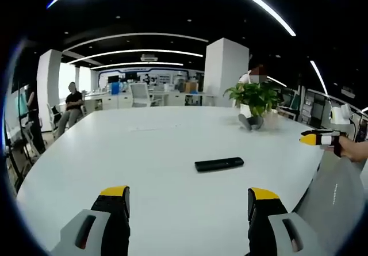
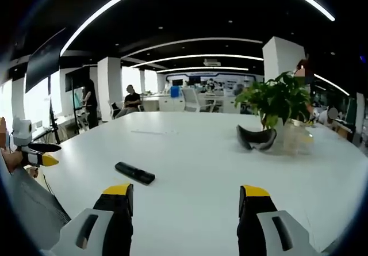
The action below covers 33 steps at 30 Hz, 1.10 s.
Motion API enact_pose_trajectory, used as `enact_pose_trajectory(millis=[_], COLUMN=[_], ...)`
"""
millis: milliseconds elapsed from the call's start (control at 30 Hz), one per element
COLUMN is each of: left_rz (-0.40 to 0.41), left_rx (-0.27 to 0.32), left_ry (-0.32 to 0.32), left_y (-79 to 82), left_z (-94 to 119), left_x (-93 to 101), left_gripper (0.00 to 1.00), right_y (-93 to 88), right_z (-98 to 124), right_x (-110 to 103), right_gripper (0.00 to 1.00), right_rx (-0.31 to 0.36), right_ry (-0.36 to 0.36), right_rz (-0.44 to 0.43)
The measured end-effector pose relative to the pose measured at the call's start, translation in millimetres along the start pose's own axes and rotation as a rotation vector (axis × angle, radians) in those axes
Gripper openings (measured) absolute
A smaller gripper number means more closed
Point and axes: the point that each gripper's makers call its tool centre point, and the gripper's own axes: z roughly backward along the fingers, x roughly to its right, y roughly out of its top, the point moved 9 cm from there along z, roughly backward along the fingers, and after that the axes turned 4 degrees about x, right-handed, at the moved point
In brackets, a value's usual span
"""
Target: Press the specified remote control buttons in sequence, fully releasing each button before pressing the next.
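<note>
While both claws, left (image 1: 188,201) and right (image 2: 186,198), gape wide and empty, the remote (image 1: 219,164) lies untouched on the counter (image 1: 155,152), every press apparently ahead.

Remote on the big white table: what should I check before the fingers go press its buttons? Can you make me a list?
1. Remote in sight and lying flat on the table: ok.
2. Nothing lying on the remote: ok.
3. Left gripper open, fingers apart and holding nothing: ok.
4. Right gripper open, holding nothing: ok.
5. Either gripper touching the remote: not ok, both are short of it.
6. Which button is which: cannot tell, too small to see.
7. Potted plant away from the remote: ok.
</note>
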Motion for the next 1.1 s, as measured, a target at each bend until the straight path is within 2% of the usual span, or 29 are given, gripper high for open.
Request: enact_pose_trajectory(millis=[267,300,333,400,500,600,667,767,800,933,1100], left_rz=[0.008,0.021,0.114,0.2,0.206,0.216,0.209,0.19,0.179,0.043,0.0], left_rx=[-0.021,-0.023,-0.025,-0.048,-0.069,-0.107,-0.172,-0.245,-0.252,-0.306,-0.344], left_ry=[-0.005,-0.015,-0.061,-0.094,-0.095,-0.141,-0.196,-0.236,-0.239,-0.266,-0.309], left_y=[-2.5,-2.5,-3.3,-7.0,-9.1,-10.8,-15.3,-19.6,-20.3,-19.9,-13.5], left_z=[-1,-3,-4,-5,-6,-9,-11,-13,-14,-19,-34], left_x=[-0.1,-0.4,4.0,3.7,1.0,6.0,12.0,16.5,17.1,14.6,11.6], left_gripper=[0.87,0.87,0.87,0.85,0.84,0.84,0.83,0.82,0.82,0.79,0.79], right_y=[-1.4,-1.7,-2.0,-2.4,-3.0,-3.3,-3.7,-4.3,-4.7,-5.5,-6.7], right_z=[0,0,-1,-1,-1,-2,-2,-1,-1,-1,-2], right_x=[-1,0,0,-1,-2,-1,-1,0,0,0,-1], right_gripper=[0.71,0.7,0.7,0.7,0.68,0.66,0.66,0.65,0.65,0.64,0.62], right_rx=[-0.023,-0.027,-0.03,-0.033,-0.038,-0.042,-0.044,-0.048,-0.05,-0.055,-0.07], right_ry=[0.0,0.001,0.004,0.013,0.027,0.032,0.033,0.032,0.033,0.035,0.047], right_rz=[0.003,0.003,0.004,0.0,-0.011,-0.011,-0.012,-0.017,-0.02,-0.022,-0.016])
